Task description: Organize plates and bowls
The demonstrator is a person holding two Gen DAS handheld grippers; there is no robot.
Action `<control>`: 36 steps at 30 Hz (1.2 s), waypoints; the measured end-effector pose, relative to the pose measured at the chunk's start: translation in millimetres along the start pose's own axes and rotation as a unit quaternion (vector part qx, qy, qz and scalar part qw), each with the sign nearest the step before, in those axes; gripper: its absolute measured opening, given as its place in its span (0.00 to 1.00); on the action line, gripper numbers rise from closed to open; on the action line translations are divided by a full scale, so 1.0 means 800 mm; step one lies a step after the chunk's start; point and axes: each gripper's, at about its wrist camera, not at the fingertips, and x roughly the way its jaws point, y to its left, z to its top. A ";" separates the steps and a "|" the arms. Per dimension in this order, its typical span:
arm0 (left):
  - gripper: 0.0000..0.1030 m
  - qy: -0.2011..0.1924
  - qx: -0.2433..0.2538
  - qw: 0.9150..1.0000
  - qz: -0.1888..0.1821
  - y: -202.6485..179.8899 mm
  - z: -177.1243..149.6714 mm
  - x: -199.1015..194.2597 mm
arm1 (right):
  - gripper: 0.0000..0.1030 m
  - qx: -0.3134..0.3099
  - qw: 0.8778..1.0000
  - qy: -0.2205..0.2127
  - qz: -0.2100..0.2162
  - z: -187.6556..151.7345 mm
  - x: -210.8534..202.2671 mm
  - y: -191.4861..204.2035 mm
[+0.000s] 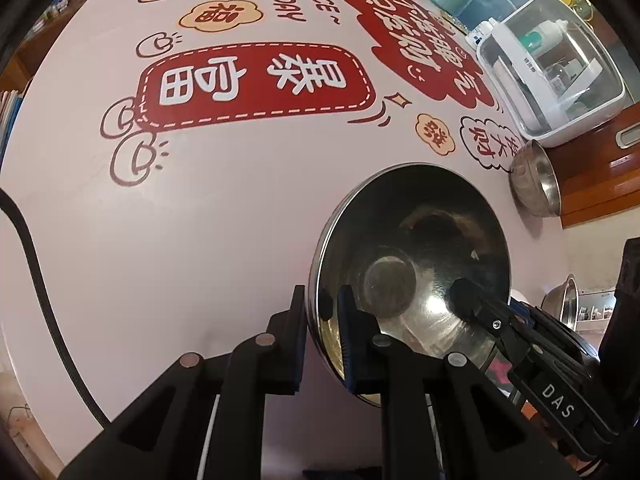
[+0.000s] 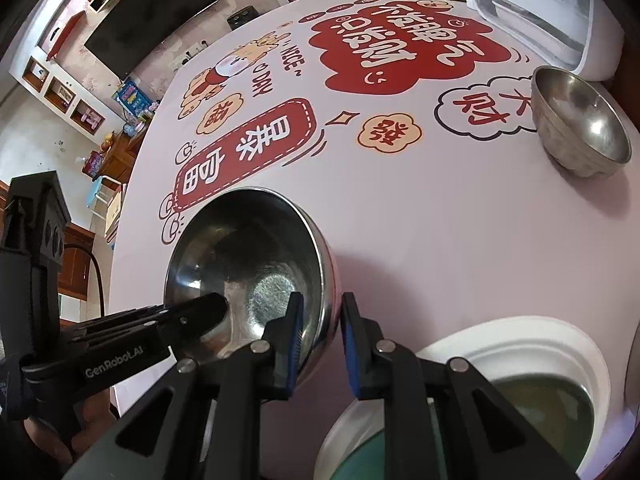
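With both grippers clamped on opposite sides of the steel bowl's (image 1: 412, 264) rim, the left gripper (image 1: 318, 312) and right gripper (image 2: 322, 316) each pinching its wall between their fingers, the pick-up seems in hand. Next probably calls for an even lift. The bowl is shiny and empty on the table (image 1: 200, 220).

A large bowl (image 2: 248, 264) sits on the table (image 2: 400, 240), a smaller bowl (image 2: 580, 120) behind it.

We saw a pale pink tablecloth (image 2: 420, 240) printed with red cartoon patches, shiny silver steel bowl (image 2: 248, 264) on it, white plate (image 2: 560, 344) nearby.
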 end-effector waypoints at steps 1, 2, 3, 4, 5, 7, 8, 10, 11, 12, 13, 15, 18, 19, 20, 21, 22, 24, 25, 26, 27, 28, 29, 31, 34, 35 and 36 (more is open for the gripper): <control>0.12 0.004 -0.002 1.000 -0.001 0.001 -0.003 -0.001 | 0.18 0.000 1.000 -0.001 0.000 -0.001 -0.002 0.001; 0.12 0.006 -0.004 1.000 -0.002 0.002 -0.005 -0.002 | 0.18 -0.001 1.000 -0.003 0.001 -0.003 -0.005 0.002; 0.12 0.007 -0.004 1.000 -0.003 0.003 -0.007 -0.004 | 0.17 -0.002 1.000 -0.006 0.002 -0.005 -0.009 0.003; 0.12 0.009 -0.004 1.000 -0.004 0.003 -0.010 -0.006 | 0.17 -0.002 1.000 -0.008 0.004 -0.007 -0.012 0.004; 0.12 0.009 -0.002 1.000 -0.005 0.003 -0.013 -0.008 | 0.17 -0.003 1.000 -0.012 0.005 -0.009 -0.017 0.004; 0.12 0.007 0.002 1.000 -0.005 0.000 -0.019 -0.015 | 0.17 -0.007 1.000 -0.018 0.008 -0.013 -0.025 0.006; 0.12 0.005 0.005 1.000 -0.005 -0.001 -0.022 -0.018 | 0.17 -0.008 1.000 -0.022 0.009 -0.015 -0.029 0.006; 0.12 0.003 0.008 1.000 -0.007 -0.005 -0.028 -0.025 | 0.16 -0.007 0.999 -0.029 0.010 -0.019 -0.037 0.005; 0.13 0.001 0.010 1.000 -0.008 -0.007 -0.032 -0.029 | 0.16 -0.006 0.999 -0.034 0.012 -0.022 -0.042 0.003; 0.13 -0.001 0.012 1.000 -0.009 -0.009 -0.034 -0.032 | 0.15 -0.004 0.999 -0.038 0.014 -0.024 -0.047 0.002; 0.13 -0.003 0.016 1.000 -0.010 -0.013 -0.038 -0.037 | 0.15 -0.003 0.999 -0.042 0.015 -0.025 -0.051 0.001; 0.13 -0.007 0.021 1.000 -0.010 -0.020 -0.043 -0.044 | 0.14 -0.001 0.999 -0.051 0.017 -0.030 -0.061 -0.002; 0.13 -0.015 0.030 0.999 -0.011 -0.029 -0.052 -0.055 | 0.14 0.003 0.998 -0.062 0.019 -0.038 -0.074 -0.005; 0.13 -0.018 0.032 0.999 -0.011 -0.032 -0.055 -0.059 | 0.14 0.006 0.998 -0.065 0.021 -0.041 -0.078 -0.007; 0.13 -0.020 0.034 0.999 -0.014 -0.035 -0.058 -0.063 | 0.14 0.009 0.997 -0.069 0.022 -0.044 -0.084 -0.010; 0.13 -0.022 0.037 0.999 -0.015 -0.037 -0.061 -0.067 | 0.14 0.011 0.997 -0.072 0.023 -0.046 -0.087 -0.012; 0.13 -0.023 0.040 0.999 -0.017 -0.041 -0.065 -0.070 | 0.13 0.014 0.997 -0.076 0.024 -0.048 -0.091 -0.015; 0.13 -0.025 0.049 0.998 -0.019 -0.049 -0.071 -0.075 | 0.13 0.021 0.996 -0.083 0.023 -0.055 -0.101 -0.021; 0.13 -0.026 0.054 0.998 -0.020 -0.054 -0.074 -0.077 | 0.13 0.025 0.996 -0.088 0.023 -0.059 -0.107 -0.024; 0.13 -0.026 0.058 0.998 -0.021 -0.058 -0.078 -0.079 | 0.13 0.028 0.995 -0.091 0.021 -0.063 -0.111 -0.026; 0.13 -0.027 0.063 0.997 -0.023 -0.063 -0.081 -0.081 | 0.13 0.031 0.995 -0.093 0.019 -0.066 -0.115 -0.029; 0.13 -0.027 0.067 0.997 -0.026 -0.068 -0.085 -0.083 | 0.13 0.034 0.995 -0.095 0.018 -0.069 -0.118 -0.032; 0.13 -0.027 0.071 0.997 -0.028 -0.072 -0.088 -0.084 | 0.13 0.039 0.994 -0.097 0.016 -0.074 -0.123 -0.036; 0.13 -0.025 0.077 0.996 -0.032 -0.080 -0.094 -0.085 | 0.13 0.045 0.994 -0.101 0.013 -0.082 -0.130 -0.042; 0.13 -0.020 0.090 0.995 -0.042 -0.095 -0.103 -0.084 | 0.12 0.059 0.993 -0.106 0.008 -0.092 -0.142 -0.055; 0.13 -0.018 0.095 0.994 -0.045 -0.101 -0.106 -0.084 | 0.12 0.065 0.992 -0.108 0.005 -0.096 -0.147 -0.061; 0.13 -0.017 0.100 0.994 -0.048 -0.106 -0.109 -0.084 | 0.12 0.069 0.992 -0.110 0.003 -0.099 -0.150 -0.064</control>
